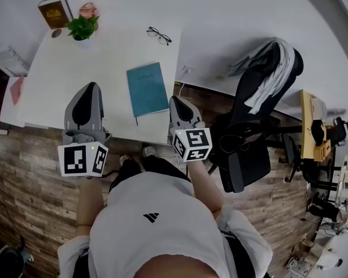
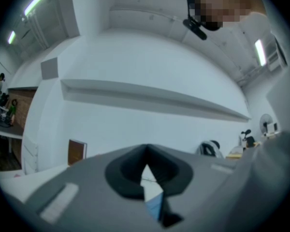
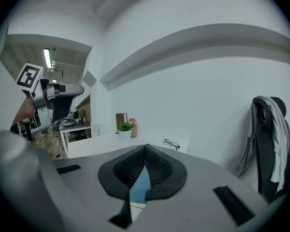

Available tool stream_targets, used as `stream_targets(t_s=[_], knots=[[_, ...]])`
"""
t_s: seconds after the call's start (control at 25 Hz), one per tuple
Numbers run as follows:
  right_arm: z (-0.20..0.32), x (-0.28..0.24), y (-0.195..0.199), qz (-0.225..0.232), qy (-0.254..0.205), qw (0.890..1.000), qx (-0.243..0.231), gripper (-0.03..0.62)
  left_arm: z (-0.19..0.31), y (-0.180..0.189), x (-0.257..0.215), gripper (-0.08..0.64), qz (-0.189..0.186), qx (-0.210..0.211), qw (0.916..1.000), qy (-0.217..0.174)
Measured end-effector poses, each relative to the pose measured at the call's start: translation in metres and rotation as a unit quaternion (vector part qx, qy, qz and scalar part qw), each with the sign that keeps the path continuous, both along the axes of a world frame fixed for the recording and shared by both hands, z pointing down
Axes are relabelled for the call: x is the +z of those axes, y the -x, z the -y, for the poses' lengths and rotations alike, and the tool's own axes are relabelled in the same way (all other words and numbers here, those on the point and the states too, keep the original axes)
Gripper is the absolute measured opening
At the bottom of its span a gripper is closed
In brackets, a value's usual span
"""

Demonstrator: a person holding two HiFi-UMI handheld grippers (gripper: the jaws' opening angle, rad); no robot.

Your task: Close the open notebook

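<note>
A teal notebook (image 1: 147, 88) lies closed and flat on the white table (image 1: 64, 80), near its front right corner. My left gripper (image 1: 88, 88) hovers over the table's front edge, left of the notebook, its jaws shut with nothing between them. My right gripper (image 1: 177, 100) hangs just off the notebook's right side, at the table's right edge, also shut and empty. In the right gripper view a strip of the teal cover (image 3: 141, 182) shows below the closed jaws (image 3: 145, 146). The left gripper view has its jaw tips (image 2: 146, 149) meeting, with a blue sliver of the notebook (image 2: 154, 207) beneath.
At the table's far side stand a brown book (image 1: 55, 13), a small potted plant (image 1: 82, 26) and a pink object (image 1: 88, 9). Glasses (image 1: 158, 35) lie behind the notebook. A black office chair (image 1: 261, 114) draped with clothing stands to the right on the wooden floor.
</note>
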State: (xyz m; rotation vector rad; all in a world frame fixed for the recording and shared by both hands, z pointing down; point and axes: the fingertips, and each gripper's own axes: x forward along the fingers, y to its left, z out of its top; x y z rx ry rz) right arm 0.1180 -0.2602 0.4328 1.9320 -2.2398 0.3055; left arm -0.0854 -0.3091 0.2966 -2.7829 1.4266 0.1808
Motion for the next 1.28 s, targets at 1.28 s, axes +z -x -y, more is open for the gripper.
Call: stream_targets(t_s=[1.28], knots=[[-0.002,-0.148,-0.021,-0.018,-0.174,0.985,0.008,-0.005,0.009,-0.003,-0.007,0.008,0.006,-0.020,0.9998,-0.004]])
